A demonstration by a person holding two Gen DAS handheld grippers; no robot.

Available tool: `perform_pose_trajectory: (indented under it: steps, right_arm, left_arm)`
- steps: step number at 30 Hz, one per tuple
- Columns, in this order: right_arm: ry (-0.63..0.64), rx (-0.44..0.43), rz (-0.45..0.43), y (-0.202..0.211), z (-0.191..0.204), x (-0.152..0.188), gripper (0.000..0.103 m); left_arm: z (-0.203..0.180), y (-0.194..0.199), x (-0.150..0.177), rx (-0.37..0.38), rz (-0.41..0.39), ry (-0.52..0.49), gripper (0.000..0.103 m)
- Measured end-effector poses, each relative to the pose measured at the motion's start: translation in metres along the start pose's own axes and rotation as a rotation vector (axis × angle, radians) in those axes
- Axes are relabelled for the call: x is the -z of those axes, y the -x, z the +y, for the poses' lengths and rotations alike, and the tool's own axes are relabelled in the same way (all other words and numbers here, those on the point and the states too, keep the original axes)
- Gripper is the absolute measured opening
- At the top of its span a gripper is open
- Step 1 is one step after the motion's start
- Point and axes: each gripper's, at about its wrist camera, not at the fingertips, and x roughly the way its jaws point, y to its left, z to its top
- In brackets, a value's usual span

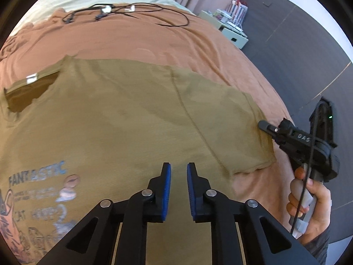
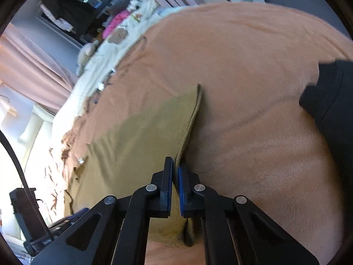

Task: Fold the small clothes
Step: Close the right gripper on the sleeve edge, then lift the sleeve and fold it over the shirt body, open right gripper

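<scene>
An olive T-shirt (image 1: 123, 114) is lying spread flat on a brown blanket (image 1: 154, 42) covering the bed, its collar at the far left and its printed front at the near left. The left gripper (image 1: 178, 172) is hovering over the shirt's body with its blue-padded fingers parted and nothing between them. Only the left wrist view is showing the black cable (image 1: 132, 11) trailing across the far end of the blanket, and, at the right, the person's hand (image 1: 308, 201) gripping the other tool's handle. The right wrist view is showing what that one hides: the right gripper (image 2: 175, 165) is pinching the hemmed sleeve edge (image 2: 189, 123), jaws nearly closed on the cloth. A black sleeve (image 2: 331, 97) is reaching in at the far right.
</scene>
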Motion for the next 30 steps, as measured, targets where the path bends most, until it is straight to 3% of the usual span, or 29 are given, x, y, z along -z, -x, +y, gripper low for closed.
perform_pose_trajectory:
  steps: [13,30]
  right_arm:
    - [0.082,-0.14,-0.035,0.03,0.037,0.008,0.0]
    - [0.106,-0.299,-0.006,0.01,0.049,0.022,0.0]
  left_arm:
    - [-0.023,-0.021,0.005,0.058,0.053,0.001,0.006]
    - [-0.019,-0.047,0.012,0.141,0.085,0.104,0.005]
